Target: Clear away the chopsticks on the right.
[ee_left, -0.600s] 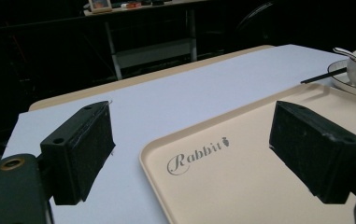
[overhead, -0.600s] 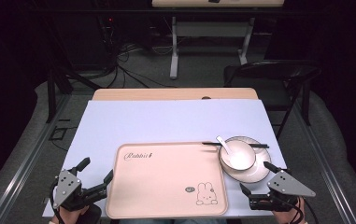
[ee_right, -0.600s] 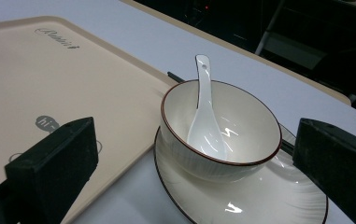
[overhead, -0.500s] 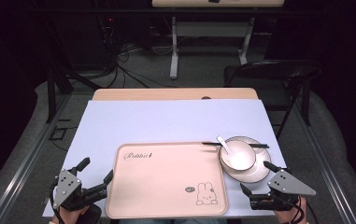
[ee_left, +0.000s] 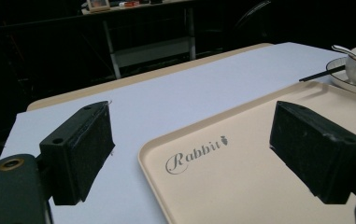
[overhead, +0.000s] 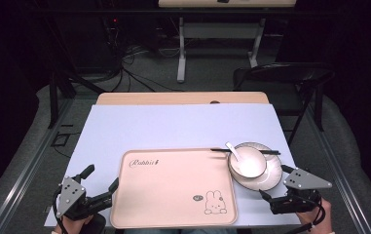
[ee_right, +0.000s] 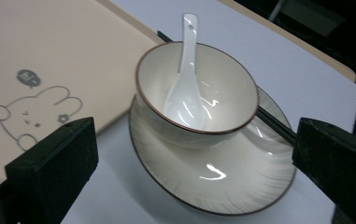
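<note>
Judging by layout, nothing is done: both grippers, left (overhead: 99, 187) and right (overhead: 274, 181), gape empty, bowl (ee_right: 196, 100) off tray (overhead: 173, 187).

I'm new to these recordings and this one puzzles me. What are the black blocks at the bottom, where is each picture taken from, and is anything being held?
No robot here: a person holds a two-jaw tool in each hand. The high view looks down on the table from above the person's side; the left tool and right tool sit at the near edge. The other two pictures come from cameras riding on the tools, so the black blocks are each tool's own jaws. On the pale cloth lies a peach tray with a rabbit drawing. Beside it a plate carries a bowl with a white spoon in it; dark chopsticks rest across the plate. Both tools are open, holding nothing.
</note>
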